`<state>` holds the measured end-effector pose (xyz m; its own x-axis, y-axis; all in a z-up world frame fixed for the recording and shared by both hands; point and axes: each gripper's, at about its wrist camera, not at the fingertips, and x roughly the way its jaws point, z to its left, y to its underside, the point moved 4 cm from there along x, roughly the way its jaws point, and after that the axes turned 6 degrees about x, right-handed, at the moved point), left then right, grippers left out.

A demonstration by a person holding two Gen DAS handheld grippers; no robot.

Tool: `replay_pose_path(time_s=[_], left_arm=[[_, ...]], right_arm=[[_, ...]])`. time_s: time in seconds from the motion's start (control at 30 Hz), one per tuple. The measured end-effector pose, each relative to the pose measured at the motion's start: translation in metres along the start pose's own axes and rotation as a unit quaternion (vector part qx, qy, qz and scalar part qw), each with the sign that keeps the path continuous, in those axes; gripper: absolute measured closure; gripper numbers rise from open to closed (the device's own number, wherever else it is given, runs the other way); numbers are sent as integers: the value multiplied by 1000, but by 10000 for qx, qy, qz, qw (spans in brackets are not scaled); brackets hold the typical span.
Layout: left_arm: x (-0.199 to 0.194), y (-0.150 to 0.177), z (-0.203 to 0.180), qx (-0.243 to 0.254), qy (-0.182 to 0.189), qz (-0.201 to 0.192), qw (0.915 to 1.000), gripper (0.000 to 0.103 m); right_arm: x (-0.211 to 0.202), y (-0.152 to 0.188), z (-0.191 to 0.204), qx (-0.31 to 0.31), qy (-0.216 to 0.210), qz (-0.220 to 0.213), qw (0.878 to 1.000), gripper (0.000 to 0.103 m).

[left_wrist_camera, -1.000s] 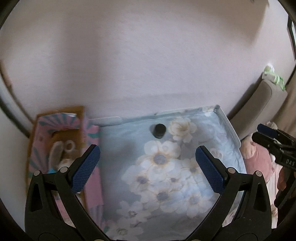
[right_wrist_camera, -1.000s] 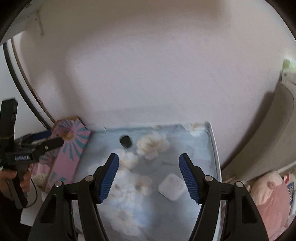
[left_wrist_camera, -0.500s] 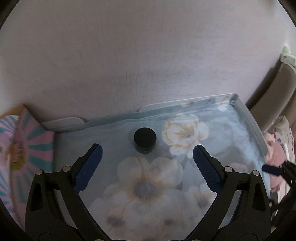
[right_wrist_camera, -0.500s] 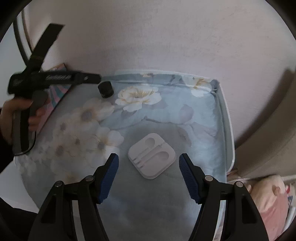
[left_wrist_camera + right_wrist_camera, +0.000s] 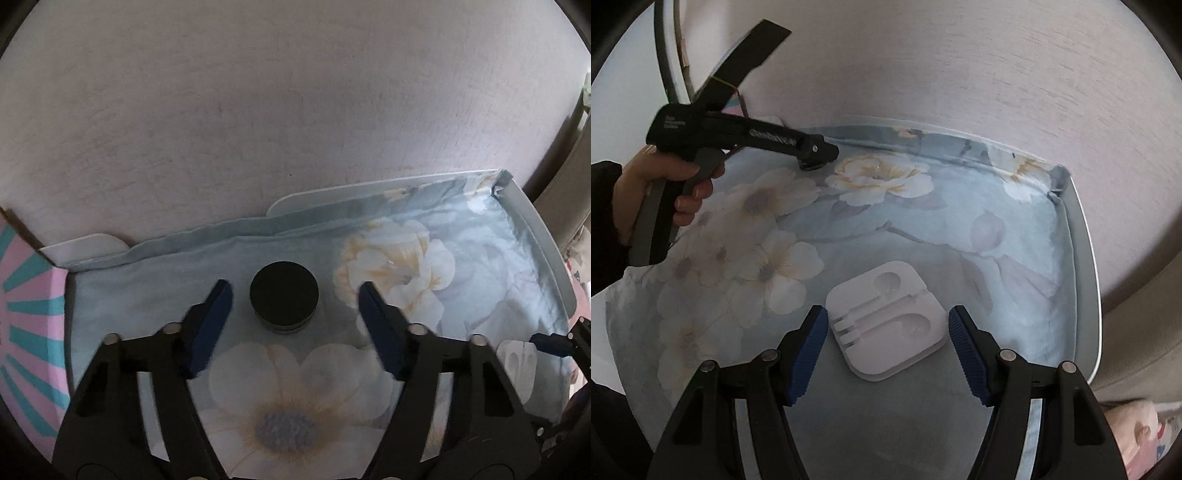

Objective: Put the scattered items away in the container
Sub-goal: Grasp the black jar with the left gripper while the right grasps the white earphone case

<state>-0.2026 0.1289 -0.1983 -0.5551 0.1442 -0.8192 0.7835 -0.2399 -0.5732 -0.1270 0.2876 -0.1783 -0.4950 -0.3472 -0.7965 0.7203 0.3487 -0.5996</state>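
Observation:
A small jar with a black lid (image 5: 283, 295) stands on the flowered blue cloth (image 5: 406, 266) near the wall. My left gripper (image 5: 294, 290) is open around it, one finger on each side with a gap to the jar. From the right wrist view the left gripper (image 5: 812, 155) shows at the far left, held by a hand (image 5: 665, 192). A white moulded earphone holder (image 5: 890, 317) lies flat on the cloth. My right gripper (image 5: 888, 314) is open just in front of it, a fingertip level with each side. The holder (image 5: 517, 362) also shows at the left view's right edge.
A pink and teal box (image 5: 26, 314) sits at the cloth's left edge. The cloth covers a white table with a raised rim (image 5: 1086, 258). A pale wall (image 5: 295, 129) rises right behind the table. Pink fabric (image 5: 1137, 443) lies below the table's right side.
My left gripper moved forward to the jar and its fingers narrowed around it. My right gripper came down close to the white holder.

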Motion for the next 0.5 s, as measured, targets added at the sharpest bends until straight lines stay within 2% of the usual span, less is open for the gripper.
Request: replay_pose_path(time_s=[0.03,0.1,0.13,0.5], left_arm=[[3,0,-1,26,24,48,10000,52],[6,1,-1,53,-32,88,9999,68],[7,1,-1,60,-39,87,9999,70],[2,0,-1,82,-30,42,10000,71]], right_arm=[[0,-1,0,-33,-18,-21,10000,40],[2,-1,2,-162,-22,-80,9998,40],[3,-2,2,-203,-16,-83,9998,40],[11,-6,3,-423,-143,-62,9990,39]])
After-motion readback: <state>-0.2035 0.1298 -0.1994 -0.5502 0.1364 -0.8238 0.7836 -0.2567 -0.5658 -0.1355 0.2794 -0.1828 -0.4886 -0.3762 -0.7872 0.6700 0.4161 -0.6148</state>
